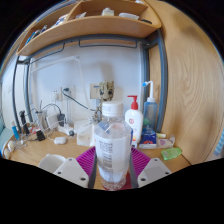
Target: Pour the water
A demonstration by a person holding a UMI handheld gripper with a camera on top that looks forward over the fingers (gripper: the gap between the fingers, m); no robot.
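While the gripper (113, 160) holds it, the clear water bottle (112, 145) stands upright between the two fingers, its white cap on top and both pink pads (88, 160) pressed against its sides, so the tool is clamped on the bottle rather than standing loose around it. Its base sits low between the fingers, over the near edge of the wooden desk (40, 152).

My worry from here is the cap: it looks to be on, and if so, tipping the bottle would pour nothing until it comes off. A thin plastic wall can also buckle under a firm squeeze, which would push water out early once it is opened. No cup or glass that I can pick out as a target is plain to see (a small white dish-like thing (60, 141) lies left of the bottle, too small to judge), so pouring without a clear receiver risks wetting the desk, and the cables by the wall socket (67, 92) sit close behind.

Counted: one held bottle; one white pump dispenser (134, 117) just behind and right of it; one taller pale bottle (151, 110) further right; one green cloth or sponge (172, 153) near the right finger; one shelf (85, 27) overhead with a few pale items, number unclear.
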